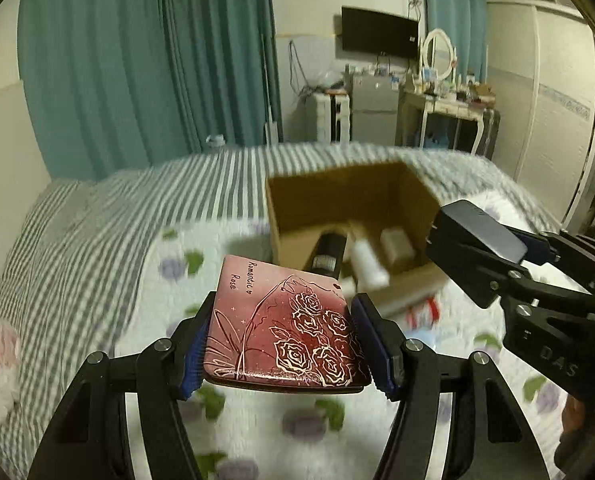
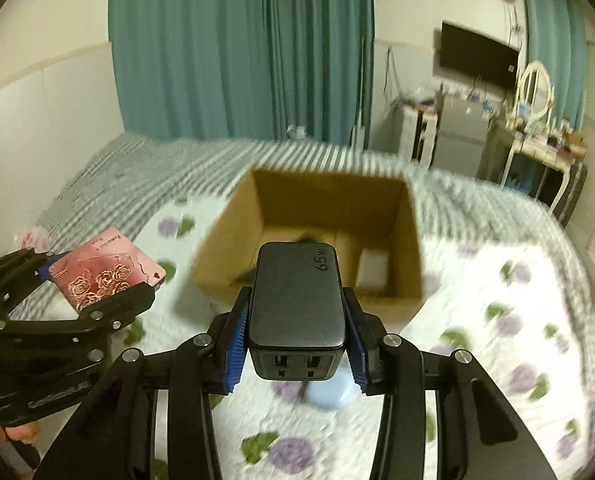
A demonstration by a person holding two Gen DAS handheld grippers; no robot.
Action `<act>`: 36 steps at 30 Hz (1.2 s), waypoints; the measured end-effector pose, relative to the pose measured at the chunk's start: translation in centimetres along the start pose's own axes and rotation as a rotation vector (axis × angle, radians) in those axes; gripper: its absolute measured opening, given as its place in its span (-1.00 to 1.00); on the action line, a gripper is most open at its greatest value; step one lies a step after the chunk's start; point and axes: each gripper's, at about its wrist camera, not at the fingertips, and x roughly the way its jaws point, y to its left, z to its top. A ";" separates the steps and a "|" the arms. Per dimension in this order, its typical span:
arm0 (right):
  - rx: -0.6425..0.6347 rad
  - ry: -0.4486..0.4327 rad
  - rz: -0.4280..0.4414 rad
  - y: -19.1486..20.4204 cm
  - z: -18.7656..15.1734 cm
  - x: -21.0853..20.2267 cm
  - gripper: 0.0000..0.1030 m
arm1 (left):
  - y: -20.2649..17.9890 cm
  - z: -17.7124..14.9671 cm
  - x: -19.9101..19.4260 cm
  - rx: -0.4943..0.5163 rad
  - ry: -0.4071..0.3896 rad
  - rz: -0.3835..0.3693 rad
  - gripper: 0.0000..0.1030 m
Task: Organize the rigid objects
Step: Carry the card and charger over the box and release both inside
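Grippers both loaded and hanging over the bed, aiming at the cardboard box [image 2: 329, 236] sitting centre frame in the right wrist view. Left gripper [image 1: 285, 344] closed onto the pink rose case [image 1: 285, 320], blue pads [image 1: 195, 354] pinching its two side edges, low centre in the left wrist view. Right gripper [image 2: 295, 344] clamped on the black charger [image 2: 297, 304], pads [image 2: 235, 354] squeezing its two long flanks, low centre in its own view. Handling guess: case looking stiff, flat and glossy, so probably light but slick, and the thin edges giving the pads little to bite on; gripping across the narrow width near the middle, as now, seeming the safest bet. Charger looking dense and hard, smooth rounded shell, so likely heavier for its size and a bit slippery too, but the flat flanks offering a solid hold. Not fragile, probably, though dropping either one from height onto the bottles [image 1: 367, 260] lying in the box seeming unwise. Orientation: case lying nearly flat, printed face up, long axis running away from the camera toward the box, tilted slightly toward upper left. Charger lying with long axis straight up the frame, port end facing the camera, "65W" marking at the far end nearest the box. Box open at the top, resting on the floral quilt [image 2: 497, 320], a white block [image 2: 373, 266] visible inside at right.
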 end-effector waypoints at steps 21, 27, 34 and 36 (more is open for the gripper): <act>0.029 -0.044 -0.031 -7.3 8.6 11.5 -0.19 | -3.4 8.3 14.1 0.040 0.007 -0.052 0.28; 0.024 0.000 -0.021 -7.8 6.0 14.6 -0.19 | -4.5 6.2 17.1 0.056 0.071 -0.064 0.29; 0.077 -0.078 -0.038 -8.5 6.3 11.7 0.33 | -5.2 6.1 15.5 0.074 0.061 -0.052 0.34; 0.083 -0.103 -0.054 -8.8 7.1 9.4 0.40 | -4.8 6.7 14.1 0.059 0.056 -0.049 0.35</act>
